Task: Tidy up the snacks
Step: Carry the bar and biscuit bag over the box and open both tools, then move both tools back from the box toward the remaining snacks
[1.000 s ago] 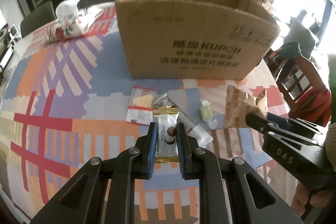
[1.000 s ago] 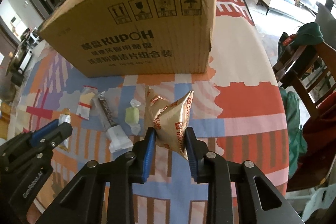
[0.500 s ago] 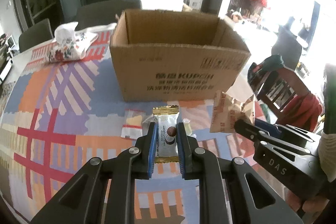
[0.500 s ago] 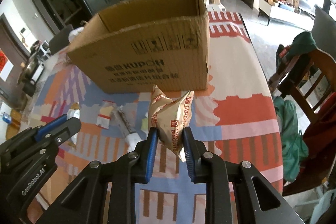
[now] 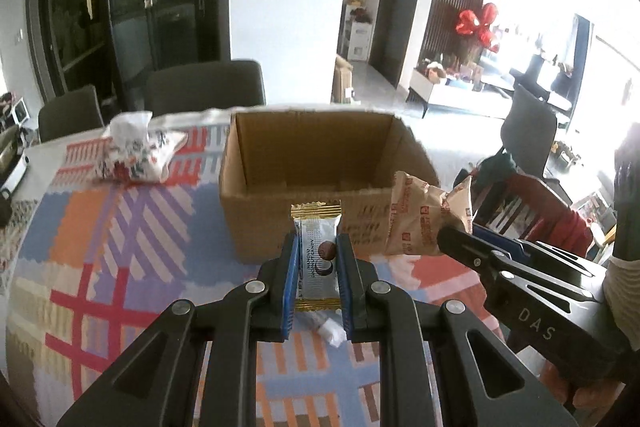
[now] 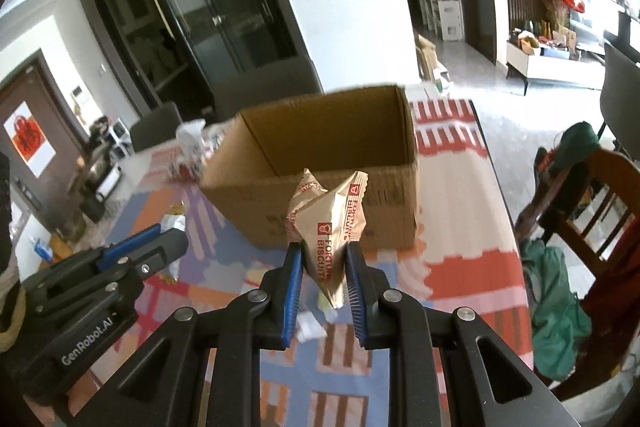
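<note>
Left claw (image 5: 317, 269) pinching white gold-edged snack wrapper (image 5: 317, 259). Right claw (image 6: 323, 269) closing on crinkled tan biscuit pouch (image 6: 328, 223) between pads. Open brown cardboard box (image 5: 320, 163) just ahead, below both. Carry past near rim before release; keep claws apart. Leftover packets on patterned surface (image 5: 120, 227) beneath.

Left gripper (image 5: 317, 267): angled downward, blue-lined fingers (image 5: 289, 283) nearly together, pads pressing both long edges of a small white-and-gold snack packet (image 5: 318, 259) held upright between them; the packet's top end stands past the fingertips.

Right gripper (image 6: 323, 275): same downward tilt, jaws closing on a tan biscuit bag (image 6: 330, 227), pads against its lower corner, most of the bag bulging above and beyond the fingertips.

The two grippers sit side by side, apart, each visible at the edge of the other's view.
</note>
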A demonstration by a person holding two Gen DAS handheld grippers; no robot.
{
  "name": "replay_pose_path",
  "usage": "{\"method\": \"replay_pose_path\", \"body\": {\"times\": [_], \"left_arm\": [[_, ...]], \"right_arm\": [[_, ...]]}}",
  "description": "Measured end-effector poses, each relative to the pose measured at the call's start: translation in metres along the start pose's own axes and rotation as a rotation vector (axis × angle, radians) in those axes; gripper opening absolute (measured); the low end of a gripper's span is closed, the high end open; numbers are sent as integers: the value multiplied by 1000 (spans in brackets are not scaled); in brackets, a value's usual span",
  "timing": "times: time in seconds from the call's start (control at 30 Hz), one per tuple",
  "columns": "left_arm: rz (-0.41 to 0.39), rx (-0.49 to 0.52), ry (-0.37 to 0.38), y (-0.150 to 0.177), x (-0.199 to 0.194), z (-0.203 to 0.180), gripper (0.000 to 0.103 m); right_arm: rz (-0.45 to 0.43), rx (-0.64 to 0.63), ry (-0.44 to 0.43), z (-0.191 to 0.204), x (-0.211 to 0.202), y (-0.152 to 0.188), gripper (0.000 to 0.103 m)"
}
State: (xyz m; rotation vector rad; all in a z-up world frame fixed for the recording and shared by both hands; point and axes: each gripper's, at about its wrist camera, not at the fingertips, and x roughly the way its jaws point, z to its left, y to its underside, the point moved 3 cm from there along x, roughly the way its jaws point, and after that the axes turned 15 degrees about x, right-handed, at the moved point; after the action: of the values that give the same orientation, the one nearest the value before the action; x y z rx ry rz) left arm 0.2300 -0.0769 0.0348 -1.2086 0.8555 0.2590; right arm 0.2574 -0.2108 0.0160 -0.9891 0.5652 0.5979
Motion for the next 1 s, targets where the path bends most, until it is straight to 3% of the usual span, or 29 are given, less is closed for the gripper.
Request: {"method": "replay_pose_path", "body": {"times": [0.3, 0.83, 0.87, 0.9, 0.97, 1.0], "left_arm": [[-20, 8, 10, -32, 9, 11, 19], [28, 19, -4, -86, 61, 37, 20], [30, 18, -16, -88, 62, 37, 23], [30, 19, -30, -89, 64, 39, 33], [34, 24, -47, -88, 65, 42, 43], [34, 24, -49, -86, 65, 43, 43]], "right_arm": [[-47, -6, -19, 13, -4, -35, 23], [-22, -26, -1, 28, 44, -92, 22], [-16, -25, -2, 27, 47, -94, 22], [-10, -21, 0, 27, 50, -96, 23], [-20, -14, 11, 24, 52, -99, 36], [-30, -16, 17, 22, 53, -99, 42]]}}
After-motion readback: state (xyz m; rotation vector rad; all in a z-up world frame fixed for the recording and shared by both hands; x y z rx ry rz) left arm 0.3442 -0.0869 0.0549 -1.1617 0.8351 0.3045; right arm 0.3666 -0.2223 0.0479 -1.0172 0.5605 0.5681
